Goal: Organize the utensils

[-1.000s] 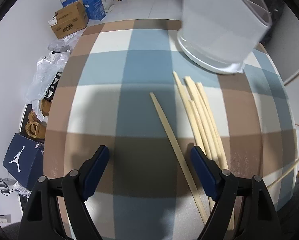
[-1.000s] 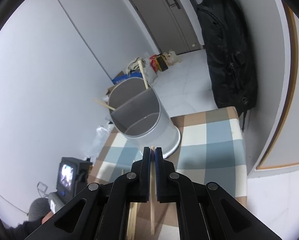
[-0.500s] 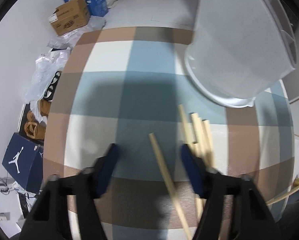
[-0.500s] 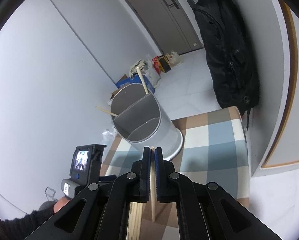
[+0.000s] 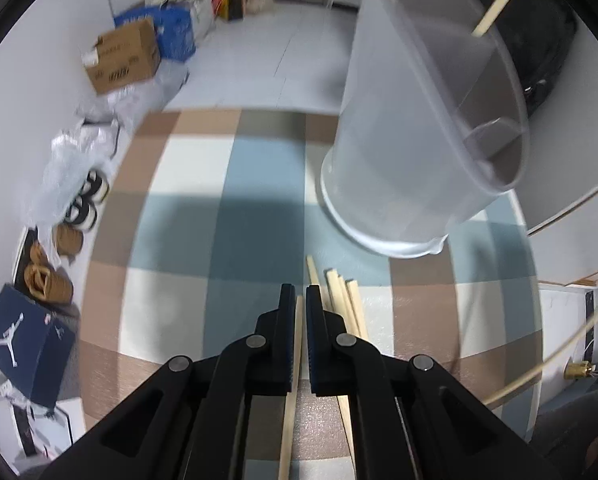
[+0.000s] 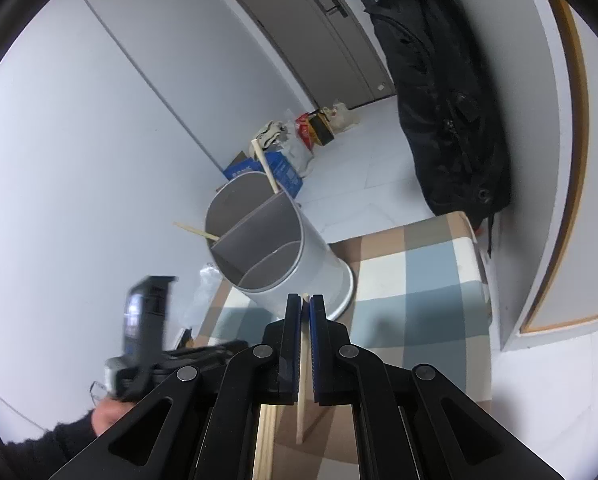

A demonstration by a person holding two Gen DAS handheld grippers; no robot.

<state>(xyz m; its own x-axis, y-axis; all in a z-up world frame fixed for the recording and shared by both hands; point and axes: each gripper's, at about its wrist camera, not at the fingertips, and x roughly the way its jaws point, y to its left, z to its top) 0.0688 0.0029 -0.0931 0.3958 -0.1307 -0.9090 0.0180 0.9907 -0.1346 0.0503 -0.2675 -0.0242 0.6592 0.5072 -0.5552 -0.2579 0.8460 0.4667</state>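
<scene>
- Chopsticks [image 5: 341, 304] are lying loose on the checked cloth [image 5: 187, 216] beside the holder [image 5: 411, 152] — lower ends hidden.
- Left gripper [image 5: 299, 300], jaws just closed, is pinching one chopstick [image 5: 293, 392].
- Right gripper [image 6: 305, 304] is clamping another stick [image 6: 302, 412]; only this view is showing the holder's divider.

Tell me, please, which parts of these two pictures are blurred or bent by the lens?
Left wrist view: the floor clutter, such as the cardboard box, is smeared, and the utensil holder leans, bent by the fisheye. Right wrist view: the left gripper is motion-blurred; the chopstick in front stays sharp.
</scene>
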